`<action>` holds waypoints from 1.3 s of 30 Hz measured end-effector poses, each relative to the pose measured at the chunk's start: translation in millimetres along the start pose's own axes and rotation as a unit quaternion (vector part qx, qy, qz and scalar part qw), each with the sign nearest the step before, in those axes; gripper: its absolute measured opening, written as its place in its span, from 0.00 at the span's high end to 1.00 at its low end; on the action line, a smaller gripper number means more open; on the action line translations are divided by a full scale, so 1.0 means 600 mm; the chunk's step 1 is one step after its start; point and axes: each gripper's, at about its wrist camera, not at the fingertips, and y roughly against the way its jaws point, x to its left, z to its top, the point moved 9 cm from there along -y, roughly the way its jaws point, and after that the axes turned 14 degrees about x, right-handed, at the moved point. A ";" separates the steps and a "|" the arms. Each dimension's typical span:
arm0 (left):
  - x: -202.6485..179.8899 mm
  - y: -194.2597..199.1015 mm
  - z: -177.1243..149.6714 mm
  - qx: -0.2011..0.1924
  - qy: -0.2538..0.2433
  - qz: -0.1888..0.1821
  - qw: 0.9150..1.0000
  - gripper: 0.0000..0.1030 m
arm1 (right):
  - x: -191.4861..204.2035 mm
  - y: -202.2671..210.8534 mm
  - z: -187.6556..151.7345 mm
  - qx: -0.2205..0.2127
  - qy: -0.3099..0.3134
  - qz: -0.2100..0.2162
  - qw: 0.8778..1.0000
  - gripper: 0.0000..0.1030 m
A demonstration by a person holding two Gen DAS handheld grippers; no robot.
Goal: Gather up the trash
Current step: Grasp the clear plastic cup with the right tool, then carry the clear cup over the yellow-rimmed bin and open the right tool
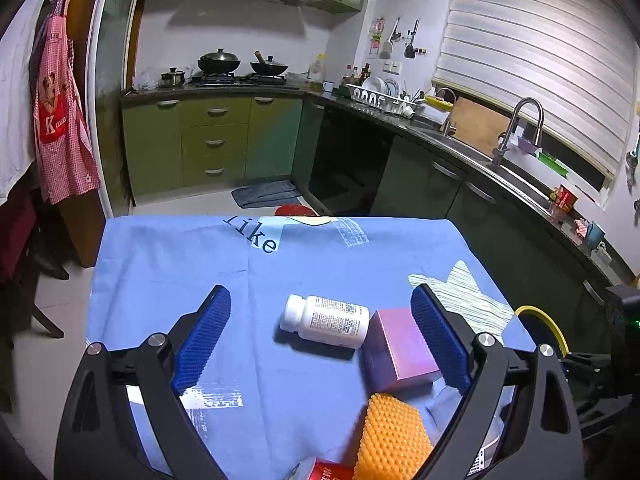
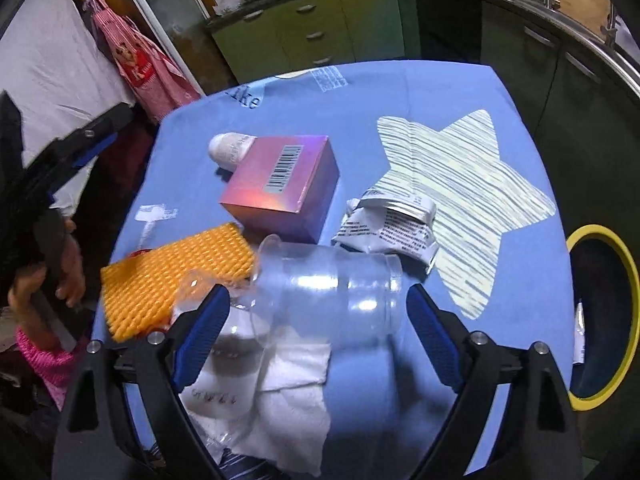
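My left gripper (image 1: pixel 320 294) is open above the blue tablecloth (image 1: pixel 168 264). A white pill bottle (image 1: pixel 326 320) lies on its side between its fingers, untouched, and a pink box (image 1: pixel 400 348) sits against the right finger (image 1: pixel 440 340). My right gripper (image 2: pixel 318 292) is open around a clear plastic cup (image 2: pixel 328 284) lying on its side, with gaps at both pads. Under the cup is a white tissue (image 2: pixel 280 400). An orange foam net (image 2: pixel 172 280), the pink box (image 2: pixel 284 184) and a crumpled white packet (image 2: pixel 392 228) lie just beyond.
A dark bin with a yellow rim (image 2: pixel 624 280) stands off the table's right edge. A person's hand (image 2: pixel 68 272) holds the left gripper at the table's left edge. Kitchen cabinets (image 1: pixel 216 140) and a sink counter (image 1: pixel 500 168) lie beyond the table.
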 end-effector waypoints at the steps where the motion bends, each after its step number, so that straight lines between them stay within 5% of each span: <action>1: -0.001 0.000 0.000 0.001 0.000 -0.003 1.000 0.12 | -0.001 -0.003 0.001 0.002 -0.001 -0.002 1.000 0.17; 12: -0.020 -0.010 -0.007 0.013 -0.015 -0.007 1.000 0.12 | -0.016 -0.038 0.014 0.028 -0.009 -0.014 0.999 0.23; 25: -0.021 -0.012 -0.008 0.015 -0.014 -0.008 1.000 0.12 | -0.047 0.030 -0.011 -0.016 -0.027 -0.008 0.999 0.23; 32: -0.025 -0.011 -0.011 0.015 -0.022 -0.008 1.000 0.11 | -0.203 0.132 -0.039 -0.079 -0.123 -0.051 0.988 0.23; 39: -0.027 -0.020 -0.015 0.022 -0.025 -0.005 0.999 0.11 | -0.404 0.132 -0.083 -0.067 -0.239 -0.103 0.963 0.23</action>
